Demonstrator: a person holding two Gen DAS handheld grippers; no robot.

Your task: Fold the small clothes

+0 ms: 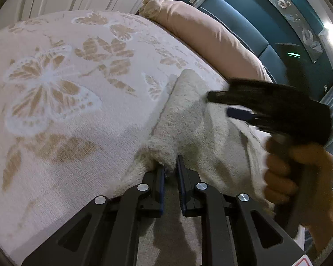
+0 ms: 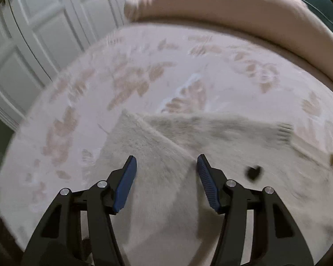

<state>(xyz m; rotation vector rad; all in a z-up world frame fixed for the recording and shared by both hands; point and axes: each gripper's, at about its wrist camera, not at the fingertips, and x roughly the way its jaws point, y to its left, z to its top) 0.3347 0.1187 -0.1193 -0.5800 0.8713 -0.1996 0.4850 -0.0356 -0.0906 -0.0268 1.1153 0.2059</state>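
A cream fleece garment (image 1: 202, 133) lies on the bed, one side folded over in a long flap (image 2: 153, 155). My left gripper (image 1: 171, 173) is shut on a fluffy edge of it, which bunches up between the blue pads. In the right wrist view my right gripper (image 2: 166, 158) hangs open just above the folded flap, with nothing pinched between its fingers. A ribbed cuff (image 2: 283, 130) and a dark button (image 2: 253, 173) show to the right. In the left wrist view the right gripper (image 1: 219, 104) appears blurred over the garment's right side, held by a hand (image 1: 286, 173).
The bedspread (image 1: 66, 88) is pale pink with butterfly and leaf patterns. A beige pillow (image 1: 211, 33) lies along the far side of the bed, in front of a teal headboard (image 1: 244, 22). White panelled doors (image 2: 33, 33) stand past the bed's far left edge.
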